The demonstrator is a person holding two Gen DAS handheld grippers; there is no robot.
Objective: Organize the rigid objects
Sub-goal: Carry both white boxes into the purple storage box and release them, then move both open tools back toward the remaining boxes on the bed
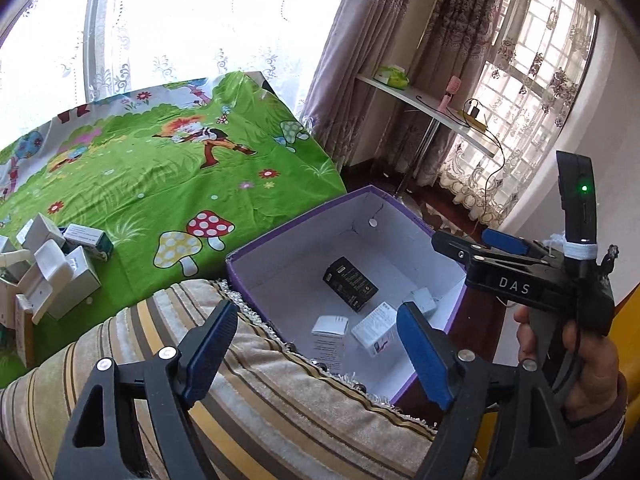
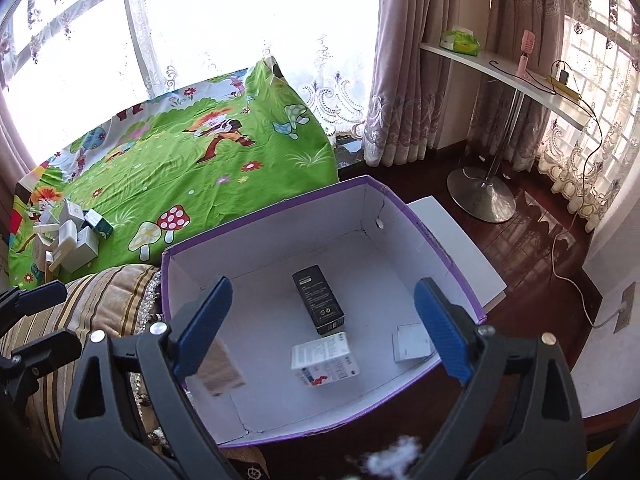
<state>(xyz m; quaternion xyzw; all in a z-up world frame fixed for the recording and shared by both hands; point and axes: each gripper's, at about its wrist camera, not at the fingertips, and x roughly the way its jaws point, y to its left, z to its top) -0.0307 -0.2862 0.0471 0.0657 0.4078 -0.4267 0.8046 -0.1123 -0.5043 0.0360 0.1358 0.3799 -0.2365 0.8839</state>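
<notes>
While right wrist view alone shows table base (image 2: 482, 196).

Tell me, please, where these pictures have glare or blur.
Left wrist view: the window is blown out white, and straight edges bend near the rim. Right wrist view: same white window; a falling box is smeared by motion blur.

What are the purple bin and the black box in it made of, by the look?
Purple bin: looks like cardboard, matte white inside with a purple outer skin; a creased, cracked corner seam and thin folded walls suggest it.
Black box: probably printed carton, smooth with a slight sheen; sharp folded edges and white print on its faces. What is inside cannot be seen.
</notes>
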